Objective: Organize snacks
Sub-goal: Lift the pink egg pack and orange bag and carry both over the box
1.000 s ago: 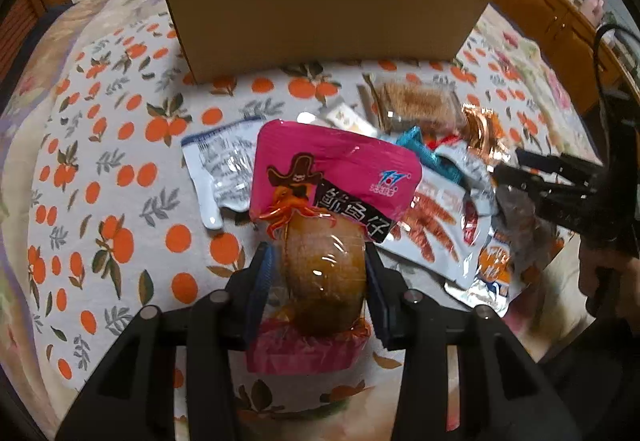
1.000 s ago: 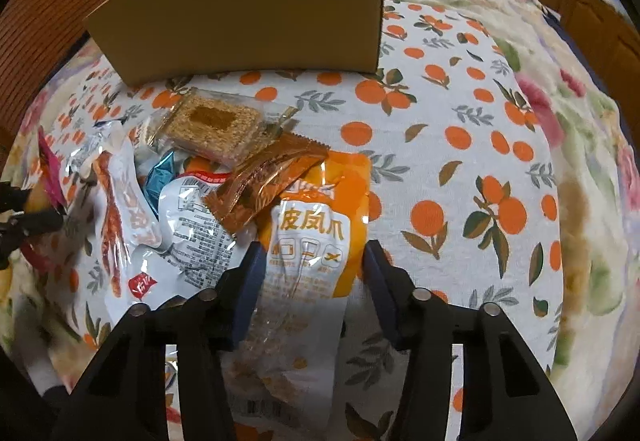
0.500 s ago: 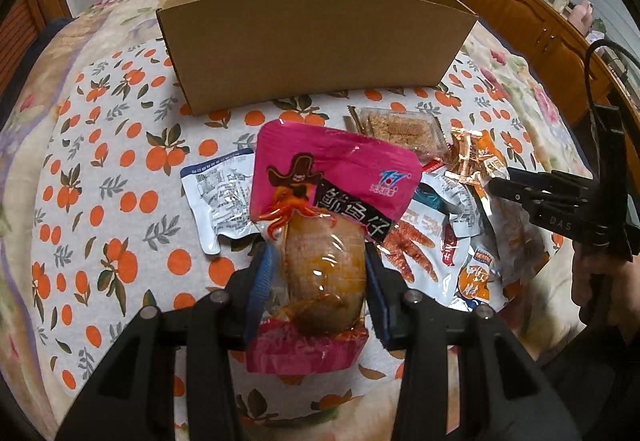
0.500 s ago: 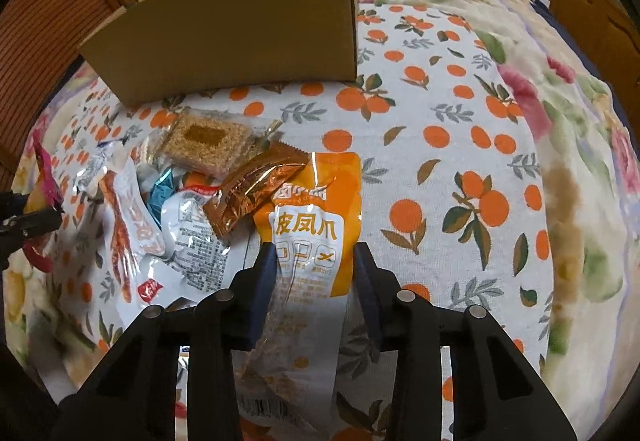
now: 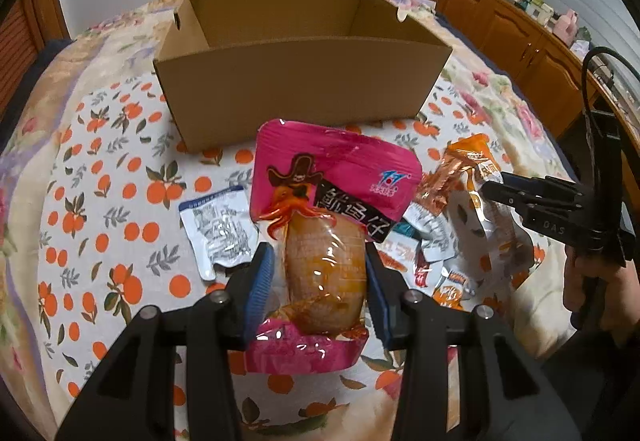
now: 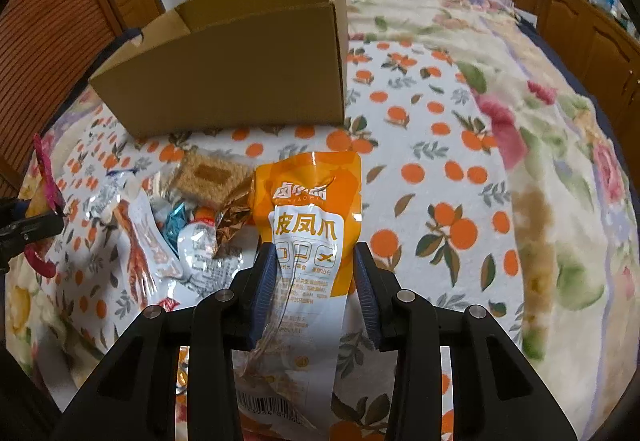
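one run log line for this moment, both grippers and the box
left gripper: shut on pink squid pack | right gripper: shut on orange chicken-feet pack | cardboard box: open, nothing visible inside

We see our left claw [image 5: 320, 289] as two matte black fingers with triangular cut-outs, a round silver screw head at each joint, and ribbed blue pads [image 5: 260, 291] on the inner faces. Our right claw [image 6: 316, 289] is built the same way — black frame, silver screws, blue ribbed pads. From the side its black body carries pale lettering, perhaps "GAS", and a black cable loops above it. The hand [image 5: 592, 289] on its grip meets a dark sleeve.
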The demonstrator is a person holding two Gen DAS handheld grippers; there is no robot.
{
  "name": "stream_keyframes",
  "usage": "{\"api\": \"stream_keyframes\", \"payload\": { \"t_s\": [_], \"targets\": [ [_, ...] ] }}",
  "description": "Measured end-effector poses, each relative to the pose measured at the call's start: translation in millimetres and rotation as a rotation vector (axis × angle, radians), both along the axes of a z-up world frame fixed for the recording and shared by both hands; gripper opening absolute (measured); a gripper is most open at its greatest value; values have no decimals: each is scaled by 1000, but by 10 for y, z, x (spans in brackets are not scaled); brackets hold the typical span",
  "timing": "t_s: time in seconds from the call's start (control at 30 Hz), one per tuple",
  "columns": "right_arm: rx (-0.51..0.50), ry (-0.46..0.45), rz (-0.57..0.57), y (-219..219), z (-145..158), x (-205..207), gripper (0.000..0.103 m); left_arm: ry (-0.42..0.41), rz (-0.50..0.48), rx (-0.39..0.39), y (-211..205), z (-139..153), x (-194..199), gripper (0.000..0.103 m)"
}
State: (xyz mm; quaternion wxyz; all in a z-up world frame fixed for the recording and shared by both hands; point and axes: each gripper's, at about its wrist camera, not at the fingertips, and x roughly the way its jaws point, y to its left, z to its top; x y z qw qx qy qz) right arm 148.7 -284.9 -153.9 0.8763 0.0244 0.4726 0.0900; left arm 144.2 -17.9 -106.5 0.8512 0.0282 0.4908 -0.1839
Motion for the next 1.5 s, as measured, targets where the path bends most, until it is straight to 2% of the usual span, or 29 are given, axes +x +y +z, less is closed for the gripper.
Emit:
{"api": "stream_keyframes", "payload": {
  "t_s": [0.23, 0.63, 1.03, 1.27, 1.5],
  "targets": [
    [9, -70, 5, -21, 198, -1, 38, -44, 15, -13, 33, 140, 24, 43],
    [51, -183, 78, 95, 473, 137, 38, -124, -1, -26, -39, 375, 203, 43],
    [101, -243, 141, 148, 618, 323, 38, -215, -17, -27, -174, 698, 260, 43],
    [107, -277, 146, 161, 739, 349, 39, -262, -16, -18, -173, 853, 336, 43],
    [67, -334, 169, 297, 971, 505, 39, -285, -2, -29, -120, 978, 537, 43]
  ]
}}
